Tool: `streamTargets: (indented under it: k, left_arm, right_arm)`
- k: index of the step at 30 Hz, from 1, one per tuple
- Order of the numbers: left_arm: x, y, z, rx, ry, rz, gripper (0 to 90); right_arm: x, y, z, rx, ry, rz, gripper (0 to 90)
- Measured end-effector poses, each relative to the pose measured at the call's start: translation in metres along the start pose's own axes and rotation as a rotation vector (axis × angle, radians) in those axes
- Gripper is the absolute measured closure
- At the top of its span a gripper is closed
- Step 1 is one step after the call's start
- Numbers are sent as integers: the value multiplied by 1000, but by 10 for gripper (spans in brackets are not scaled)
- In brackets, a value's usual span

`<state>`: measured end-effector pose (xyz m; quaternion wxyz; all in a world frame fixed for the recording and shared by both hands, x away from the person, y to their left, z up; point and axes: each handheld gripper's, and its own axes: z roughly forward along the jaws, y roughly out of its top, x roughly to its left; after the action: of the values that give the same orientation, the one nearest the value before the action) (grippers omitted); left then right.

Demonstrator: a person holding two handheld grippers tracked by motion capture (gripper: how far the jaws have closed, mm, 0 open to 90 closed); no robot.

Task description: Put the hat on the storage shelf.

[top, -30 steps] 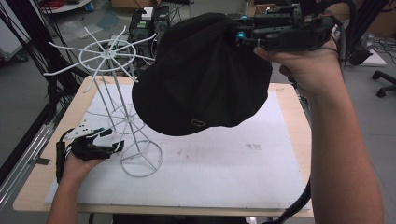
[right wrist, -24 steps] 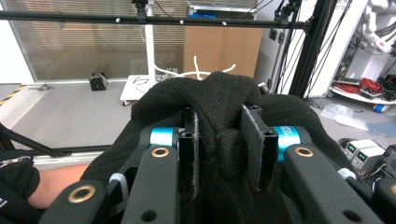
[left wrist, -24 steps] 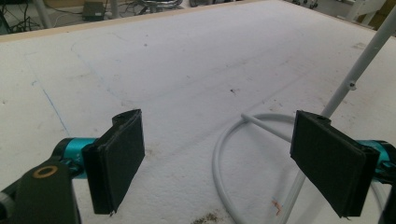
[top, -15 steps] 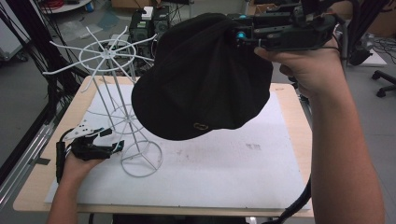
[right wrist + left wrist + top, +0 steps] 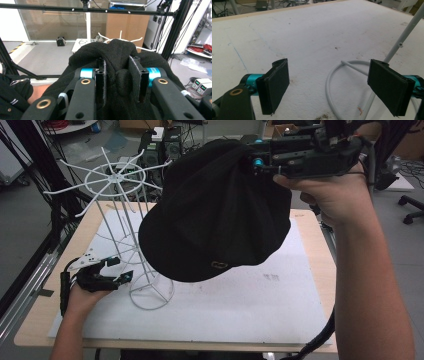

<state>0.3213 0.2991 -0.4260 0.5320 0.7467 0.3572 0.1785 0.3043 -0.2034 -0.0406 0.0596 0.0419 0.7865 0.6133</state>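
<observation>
The right gripper [image 5: 250, 162] clenched a fold of the black hat [image 5: 220, 215], held high above the white mat [image 5: 240, 310] beside the wire rack [image 5: 117, 180]; the left gripper [image 5: 116, 270] rested with jaws released at the rack's base ring [image 5: 329, 85]; open mat lay rightward; nothing had shifted since the earlier frame.

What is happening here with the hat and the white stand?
A person holds a black hat in the air with the right gripper, whose jaws are shut on a fold of its fabric. The hat hangs beside the top of a white wire stand, not yet on it. The left gripper rests open, low on the white table, at the stand's round base, touching nothing.
</observation>
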Motion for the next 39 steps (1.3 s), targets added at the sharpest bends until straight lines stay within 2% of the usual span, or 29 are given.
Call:
streamTargets:
  k: [8, 21, 24, 27, 29, 31, 34, 39]
  left_arm:
    - [-2, 0, 1, 0, 2, 0, 179]
    - [-1, 0, 1, 7, 1, 3, 179]
    - [-1, 0, 1, 4, 0, 3, 179]
    - [-1, 0, 1, -1, 1, -2, 179]
    - [-1, 0, 1, 4, 0, 1, 179]
    - [0, 0, 1, 8, -1, 2, 179]
    - [0, -1, 1, 5, 1, 0, 179]
    - [1, -1, -1, 1, 4, -5, 179]
  right_arm:
    - [6, -2, -2, 9, 26, 7, 702]
    - [10, 15, 15, -14, 118, -32, 702]
    - [3, 17, 25, -7, 131, -34, 701]
    - [-9, 16, 36, 17, 144, -41, 700]
    - [-20, 11, 43, 24, 165, -33, 699]
    - [-30, 4, 48, 7, 189, -11, 699]
    - [-37, -4, 53, -5, 217, 5, 699]
    - [-41, -15, 56, 1, 236, 22, 698]
